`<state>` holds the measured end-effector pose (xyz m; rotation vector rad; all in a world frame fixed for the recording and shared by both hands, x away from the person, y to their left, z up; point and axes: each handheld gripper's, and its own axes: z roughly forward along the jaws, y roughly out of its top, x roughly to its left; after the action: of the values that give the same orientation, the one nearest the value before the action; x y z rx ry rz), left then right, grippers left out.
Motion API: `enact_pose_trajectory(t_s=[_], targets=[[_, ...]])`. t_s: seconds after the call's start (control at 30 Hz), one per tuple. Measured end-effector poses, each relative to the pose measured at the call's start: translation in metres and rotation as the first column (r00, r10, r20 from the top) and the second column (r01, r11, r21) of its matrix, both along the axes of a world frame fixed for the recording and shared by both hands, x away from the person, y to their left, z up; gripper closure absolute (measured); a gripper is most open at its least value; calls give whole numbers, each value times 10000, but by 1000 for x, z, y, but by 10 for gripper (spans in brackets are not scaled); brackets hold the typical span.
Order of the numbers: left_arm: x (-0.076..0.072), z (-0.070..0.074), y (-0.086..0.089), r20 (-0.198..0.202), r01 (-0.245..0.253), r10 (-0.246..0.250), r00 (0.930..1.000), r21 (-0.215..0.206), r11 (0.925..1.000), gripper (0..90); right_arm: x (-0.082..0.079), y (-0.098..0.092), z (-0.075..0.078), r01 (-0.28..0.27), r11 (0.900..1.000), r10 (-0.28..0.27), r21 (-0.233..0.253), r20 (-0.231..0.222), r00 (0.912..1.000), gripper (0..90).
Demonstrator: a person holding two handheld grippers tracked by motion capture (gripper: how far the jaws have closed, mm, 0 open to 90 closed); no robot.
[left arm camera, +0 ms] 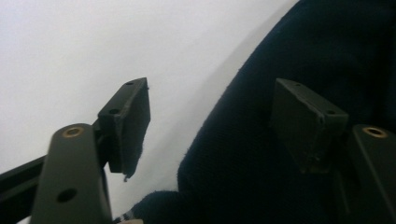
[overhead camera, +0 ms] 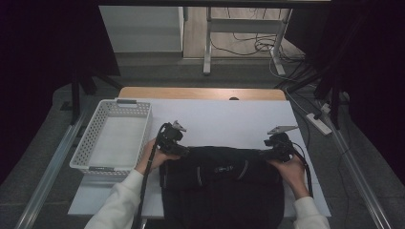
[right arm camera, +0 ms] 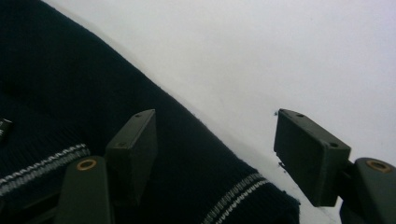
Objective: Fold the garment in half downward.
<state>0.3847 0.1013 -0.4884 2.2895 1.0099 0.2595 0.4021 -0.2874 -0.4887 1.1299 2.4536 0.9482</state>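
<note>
While over the dark sweater's (overhead camera: pixel 222 183) far corners, left claw (left arm camera: pixel 210 121) and right claw (right arm camera: pixel 215 154) both wide apart, gripping nothing.

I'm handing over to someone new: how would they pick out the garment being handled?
On the white table, right of the white basket, lies the dark garment at the near edge, between the left gripper and right gripper. It alone is dark navy knit with pale stripes.
</note>
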Motion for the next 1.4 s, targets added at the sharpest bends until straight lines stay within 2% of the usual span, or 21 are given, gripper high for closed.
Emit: enact_pose_trajectory(t_s=[0.23, 0.53, 0.63, 0.73, 0.87, 0.97, 1.07, 1.1, 1.2, 1.27, 1.4], targets=[[2, -10, -2, -404, 96, -87, 9991, 230, 9997, 268, 5, -2, -7, 40, 9997, -49, -243, -369, 9993, 262], [2, -19, -4, -769, 273, -232, 9968, 527, 9982, 268, 7, -2, -16, 105, 9948, -167, -1017, -603, 9980, 221], [2, -24, -4, -973, 315, -257, 9949, 589, 9978, 278, 7, -3, -19, 128, 9939, -212, -1099, -757, 9969, 220], [2, -28, -5, -1169, 437, -357, 9925, 661, 9969, 285, 8, -6, -20, 181, 9950, -275, -981, -952, 9951, 211], [3, -31, -5, -1337, 549, -456, 9900, 667, 9963, 303, 9, -8, -19, 238, 9931, -343, -1148, -910, 9953, 195], [2, -31, -3, -1290, 587, -509, 9903, 579, 9966, 348, 9, -10, -20, 249, 9942, -352, -1049, -982, 9945, 202], [1, -31, -1, -1285, 792, -743, 9889, 332, 9963, 505, 7, -8, -19, 107, 9944, -208, -1049, -958, 9952, 288], [0, -30, -1, -1268, 810, -764, 9890, 316, 9962, 591, 5, -7, -18, 18, 9944, -121, -1053, -969, 9952, 345], [-1, -29, 1, -1153, 793, -749, 9905, 340, 9963, 747, 1, -4, -15, -339, 9948, 236, -960, -1066, 9940, 551], [-2, -29, 1, -1108, 828, -788, 9907, 319, 9961, 809, -1, -2, -14, -606, 9940, 498, -907, -1176, 9918, 681], [-4, -26, -1, -840, 803, -763, 9935, 456, 9957, 843, -4, 0, -12, -776, 9917, 671, -1025, -1023, 9925, 739]])
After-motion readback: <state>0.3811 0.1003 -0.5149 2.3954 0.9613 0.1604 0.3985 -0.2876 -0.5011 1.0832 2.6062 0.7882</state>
